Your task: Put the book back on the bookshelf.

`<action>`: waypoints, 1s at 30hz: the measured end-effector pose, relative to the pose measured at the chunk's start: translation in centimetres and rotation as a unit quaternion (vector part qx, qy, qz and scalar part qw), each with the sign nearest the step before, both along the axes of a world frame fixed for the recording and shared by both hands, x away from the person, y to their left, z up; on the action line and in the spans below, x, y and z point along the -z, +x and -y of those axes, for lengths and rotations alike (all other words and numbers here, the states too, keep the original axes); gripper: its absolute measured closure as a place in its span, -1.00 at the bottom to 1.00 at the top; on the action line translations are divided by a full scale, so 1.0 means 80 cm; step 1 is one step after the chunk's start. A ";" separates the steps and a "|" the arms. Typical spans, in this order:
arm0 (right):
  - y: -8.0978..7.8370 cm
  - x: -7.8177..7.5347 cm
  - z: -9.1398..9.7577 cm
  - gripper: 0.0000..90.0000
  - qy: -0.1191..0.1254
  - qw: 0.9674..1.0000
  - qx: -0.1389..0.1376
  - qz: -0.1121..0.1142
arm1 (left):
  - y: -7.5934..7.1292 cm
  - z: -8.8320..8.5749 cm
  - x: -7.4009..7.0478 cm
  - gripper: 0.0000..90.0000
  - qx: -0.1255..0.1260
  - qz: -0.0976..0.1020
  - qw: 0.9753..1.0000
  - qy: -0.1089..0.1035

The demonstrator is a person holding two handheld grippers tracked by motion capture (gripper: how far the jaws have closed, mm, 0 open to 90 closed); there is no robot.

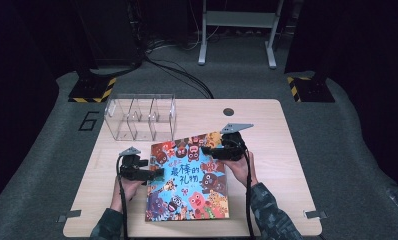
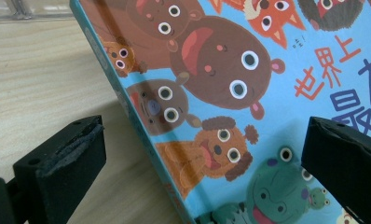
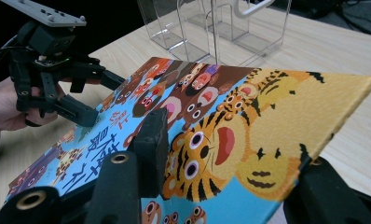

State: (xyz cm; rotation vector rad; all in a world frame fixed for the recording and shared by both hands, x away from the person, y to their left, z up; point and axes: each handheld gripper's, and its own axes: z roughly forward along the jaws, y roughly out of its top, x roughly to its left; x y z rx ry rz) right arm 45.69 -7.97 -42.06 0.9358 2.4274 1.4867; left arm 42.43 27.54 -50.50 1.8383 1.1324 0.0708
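A picture book (image 1: 187, 185) with a blue cover full of cartoon animals lies on the wooden table (image 1: 279, 150). Its far right corner is raised off the wood. My right gripper (image 1: 210, 150) is shut on that raised edge, one jaw on the tiger picture (image 3: 211, 144) and the other under the cover. At the book's left edge, my left gripper (image 1: 154, 173) stands open. The book's spine edge (image 2: 141, 135) runs between its wide-apart jaws, and neither pad touches it. The right gripper view also shows the left gripper (image 3: 102, 98) at the book's far side.
A clear acrylic organizer (image 1: 141, 117) with several compartments stands at the table's back left, just beyond the book. A round cable hole (image 1: 229, 111) sits near the back edge. Bare wood lies right of the book.
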 end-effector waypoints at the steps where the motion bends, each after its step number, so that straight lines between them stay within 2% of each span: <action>1: -0.003 0.000 0.001 0.20 0.005 1.000 -0.002 0.009 | 0.000 0.001 0.000 -1.00 -0.004 0.004 1.000 -0.004; 2: -0.003 0.000 0.001 0.20 0.005 1.000 -0.002 0.009 | 0.001 0.000 -0.002 -1.00 0.006 0.002 1.000 0.000; 5: -0.008 0.002 0.004 0.19 0.017 1.000 -0.006 0.023 | 0.002 0.004 -0.006 -1.00 0.023 -0.003 1.000 -0.019; 6: -0.008 0.002 0.004 0.19 0.017 1.000 -0.006 0.023 | 0.002 0.004 -0.006 -1.00 0.023 -0.003 1.000 -0.019; 7: -0.011 0.001 0.005 0.20 0.019 0.999 -0.012 0.039 | 0.003 0.007 -0.009 -1.00 0.028 0.000 0.999 -0.024; 10: -0.014 -0.001 0.006 0.20 0.024 0.998 -0.018 0.053 | 0.004 0.009 -0.011 -0.99 0.033 0.004 0.999 -0.027; 11: -0.014 -0.001 0.006 0.19 0.028 0.998 -0.020 0.052 | 0.007 0.010 -0.014 -1.00 0.044 0.009 0.999 -0.023; 12: -0.015 -0.001 0.006 0.20 0.028 0.998 -0.019 0.055 | 0.006 0.011 -0.016 -1.00 0.043 -0.001 0.999 -0.033; 14: -0.014 -0.002 0.006 0.20 0.029 0.997 -0.023 0.060 | 0.007 0.009 -0.015 -0.98 0.047 0.003 0.998 -0.030; 16: -0.013 -0.001 0.006 0.19 0.032 0.998 -0.021 0.049 | 0.006 0.008 -0.016 -0.93 0.035 0.004 0.998 -0.044; 20: -0.011 0.000 0.007 0.19 0.035 0.998 -0.019 0.039 | 0.006 0.004 -0.017 -0.85 0.041 0.007 0.998 -0.048; 21: -0.011 0.000 0.007 0.19 0.035 0.999 -0.013 0.028 | 0.005 0.005 -0.017 -0.84 0.034 0.010 0.998 -0.055; 22: -0.011 -0.001 0.007 0.18 0.035 0.999 -0.013 0.031 | 0.006 0.003 -0.017 -0.82 0.038 0.012 0.998 -0.052; 23: -0.011 -0.002 0.007 0.17 0.033 0.999 -0.004 0.015 | 0.005 0.002 -0.018 -0.77 0.035 0.013 0.998 -0.053; 24: -0.011 -0.002 0.007 0.17 0.031 0.999 0.000 0.014 | 0.004 0.002 -0.020 -0.76 0.031 0.023 0.998 -0.052; 25: -0.012 -0.003 0.007 0.16 0.032 0.999 0.004 0.008 | 0.004 0.002 -0.020 -0.73 0.031 0.023 0.998 -0.052; 26: -0.010 -0.003 0.008 0.15 0.032 0.999 0.010 -0.003 | 0.001 0.001 -0.024 -0.69 0.026 0.033 0.998 -0.053; 28: -0.010 -0.003 0.009 0.14 0.034 0.999 0.013 -0.009 | -0.001 0.000 -0.028 -0.63 0.023 0.043 0.998 -0.048; 30: -0.010 -0.005 0.009 0.14 0.032 0.999 0.016 -0.015 | -0.002 -0.002 -0.033 -0.59 0.024 0.041 0.998 -0.044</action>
